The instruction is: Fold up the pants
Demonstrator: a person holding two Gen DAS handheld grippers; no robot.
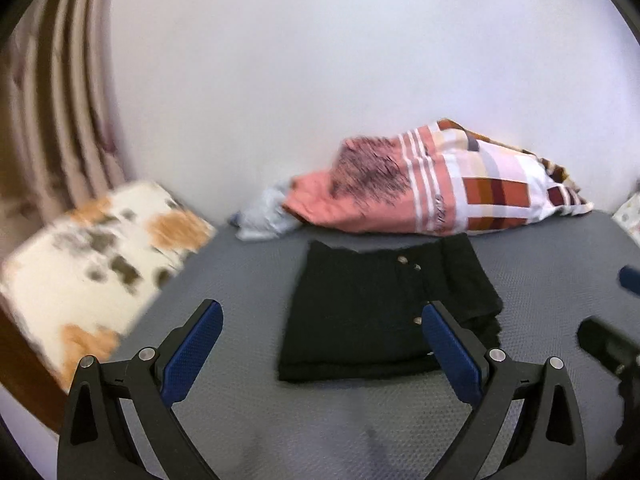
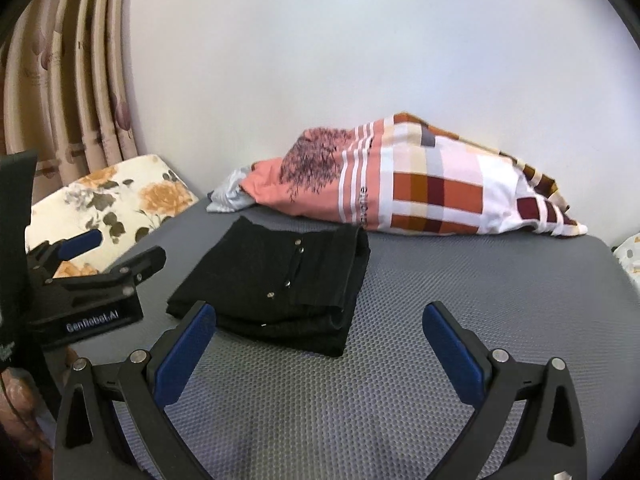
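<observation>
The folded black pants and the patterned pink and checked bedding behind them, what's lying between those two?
Nothing: only a narrow strip of bare grey textured mat separates the folded black pants from the pink and checked bedding, clearest in the right wrist view.

The black pants [image 2: 276,280] are showing as matt, slightly rough cloth with small shiny metal studs; the grey mat [image 2: 460,300] under them is looking textured, a fine honeycomb weave; the checked pillow [image 2: 420,188] is reading as smooth printed cotton; the right gripper [image 2: 320,344] is showing matt black plastic, dimpled blue pads [image 2: 456,356] and bright metal pins; the floral cushion [image 2: 120,196] is looking like soft printed fabric.
</observation>
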